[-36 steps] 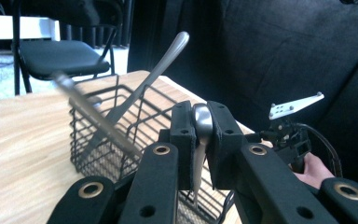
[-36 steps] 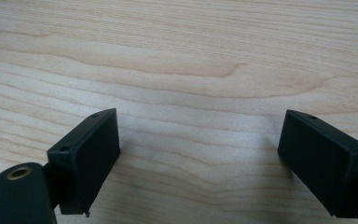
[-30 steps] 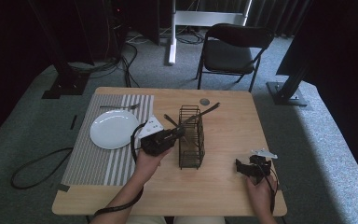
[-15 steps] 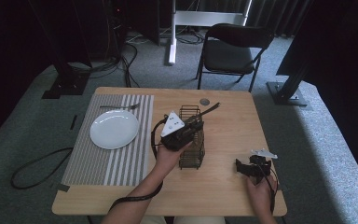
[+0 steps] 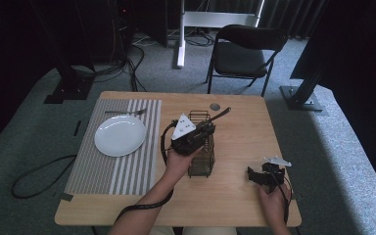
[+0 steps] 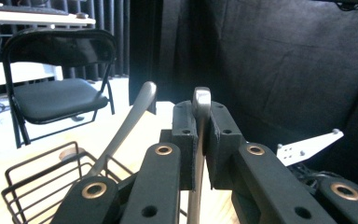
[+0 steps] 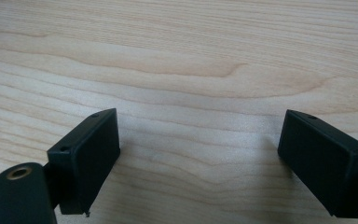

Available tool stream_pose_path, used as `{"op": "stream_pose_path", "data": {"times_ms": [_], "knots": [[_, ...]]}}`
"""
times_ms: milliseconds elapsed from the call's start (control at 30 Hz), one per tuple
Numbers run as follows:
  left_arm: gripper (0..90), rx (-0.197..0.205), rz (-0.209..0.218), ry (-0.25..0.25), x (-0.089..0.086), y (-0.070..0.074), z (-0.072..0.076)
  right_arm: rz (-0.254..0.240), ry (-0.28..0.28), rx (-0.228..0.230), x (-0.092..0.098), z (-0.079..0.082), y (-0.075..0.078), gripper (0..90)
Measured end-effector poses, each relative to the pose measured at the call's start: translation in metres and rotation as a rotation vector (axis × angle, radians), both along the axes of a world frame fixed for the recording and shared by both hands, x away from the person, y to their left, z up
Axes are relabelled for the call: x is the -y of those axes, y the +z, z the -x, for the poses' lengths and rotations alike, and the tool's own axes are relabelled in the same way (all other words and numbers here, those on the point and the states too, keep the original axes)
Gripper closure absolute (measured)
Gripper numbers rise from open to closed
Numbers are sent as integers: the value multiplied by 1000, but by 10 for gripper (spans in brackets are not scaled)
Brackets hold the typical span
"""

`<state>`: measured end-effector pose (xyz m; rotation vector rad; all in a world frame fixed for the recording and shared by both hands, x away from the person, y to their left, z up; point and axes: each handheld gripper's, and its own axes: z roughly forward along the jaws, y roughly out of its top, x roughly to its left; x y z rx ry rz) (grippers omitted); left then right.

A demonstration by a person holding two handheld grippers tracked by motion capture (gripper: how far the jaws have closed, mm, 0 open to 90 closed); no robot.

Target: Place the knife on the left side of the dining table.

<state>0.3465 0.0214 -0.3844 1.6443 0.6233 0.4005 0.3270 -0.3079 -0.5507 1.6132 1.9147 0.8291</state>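
Holding a metal utensil over the wire caddy [image 5: 200,152], the left tool [image 5: 203,131] appears in the high view near the middle of the worktop [image 5: 240,147]. A second utensil handle [image 5: 220,115] leans out of the caddy just beyond that tool. A plate [image 5: 120,135] and a fork [image 5: 125,112] lie on the striped mat [image 5: 117,161], well off to the tool's left. The right tool [image 5: 254,175] rests low at the near right corner, apart from everything.

Left gripper view: jaws pressed together on a thin metal handle [image 6: 200,107], which stands upright between the pads. The caddy rim [image 6: 42,163] sits below and to the left, with the other handle [image 6: 130,121] slanting out of it.

Right gripper view: jaws spread wide over bare wood [image 7: 191,70], nothing between them.

Judgement: the utensil is gripped at the caddy; whether it is entering or leaving cannot be told. Place setting is partial, with plate and fork laid.
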Motion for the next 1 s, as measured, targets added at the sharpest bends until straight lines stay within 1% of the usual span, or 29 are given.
{"op": "stream_pose_path", "data": {"times_ms": [100, 133, 267, 300, 367, 400, 667, 733, 800, 833, 867, 900, 1000], "knots": [[841, 7, 4, -6, -1, 7, 3, 1, 0, 0, 0, 0, 0, 117], [841, 10, 12, -7, -2, 10, 4, 0, 0, 0, 0, 0, 0, 117], [841, 23, 30, -20, -6, 26, 9, 0, 0, -1, 0, 0, 0, 117], [841, 31, 31, -22, -7, 30, 10, 0, 1, -1, 0, 0, 0, 117], [841, 55, 22, -13, -9, 40, 14, 1, 1, -1, 0, 0, 0, 117], [841, 60, 18, -15, -11, 45, 15, 1, 1, -1, 0, 0, 0, 117], [841, 92, 46, -11, -31, 89, 28, 0, 0, 0, 0, 0, 0, 117], [841, 120, 37, 4, -36, 101, 35, -1, 0, -1, 0, 0, 0, 117], [842, 139, 31, 13, -42, 111, 40, -1, 0, 0, 0, 0, 0, 117], [841, 139, 31, 13, -42, 111, 40, -1, 0, 0, 0, 0, 0, 117], [841, 149, 28, 17, -47, 118, 45, 0, 0, 1, 0, 0, 0, 117], [841, 158, 24, 24, -50, 121, 48, -1, -1, 1, 0, 0, 0, 117], [841, 165, 18, 52, -61, 127, 54, 0, 0, 1, 0, 0, 0, 117]]}}
